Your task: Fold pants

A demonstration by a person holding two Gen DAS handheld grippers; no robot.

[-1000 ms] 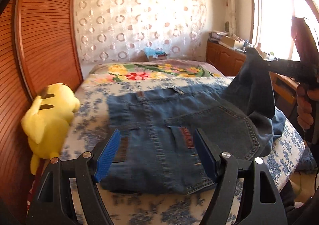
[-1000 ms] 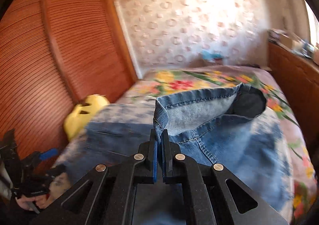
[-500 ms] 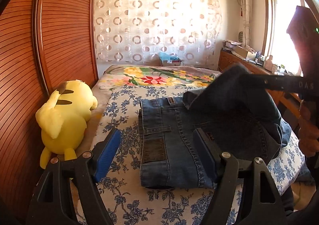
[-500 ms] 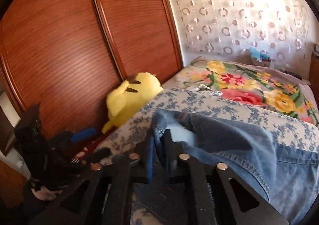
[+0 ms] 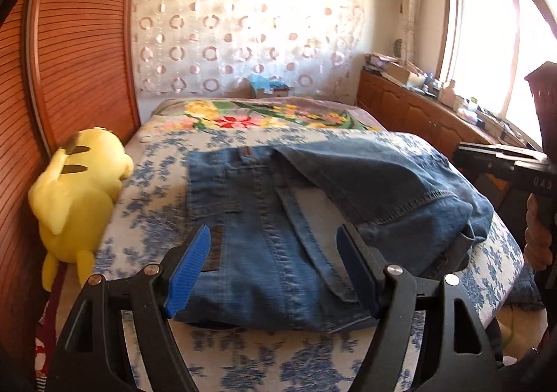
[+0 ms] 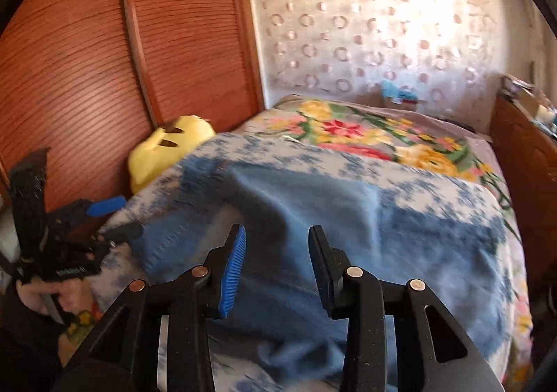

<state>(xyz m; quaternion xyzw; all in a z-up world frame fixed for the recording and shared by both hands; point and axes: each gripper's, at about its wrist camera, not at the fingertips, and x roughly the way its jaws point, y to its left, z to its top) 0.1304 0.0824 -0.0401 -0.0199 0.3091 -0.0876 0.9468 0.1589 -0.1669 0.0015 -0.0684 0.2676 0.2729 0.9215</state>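
Right gripper hangs over the near part of the jeans, its jaws having just been opening; they now stand partly apart with nothing pinched between the blue pads, the denim lying loose beneath them. Left gripper is spread wide and holds nothing, poised just above the near edge of the folded jeans. The jeans lie on the bed on a blue-flowered sheet, waistband toward the far side, with the legs folded back over the seat in a dark, slightly rumpled layer (the right wrist view is too blurred to show the fold's edge clearly). A yellow plush toy sits at the bed's left edge against the slatted wooden wardrobe door, apart from the jeans. A flowered blanket covers the far end of the bed.
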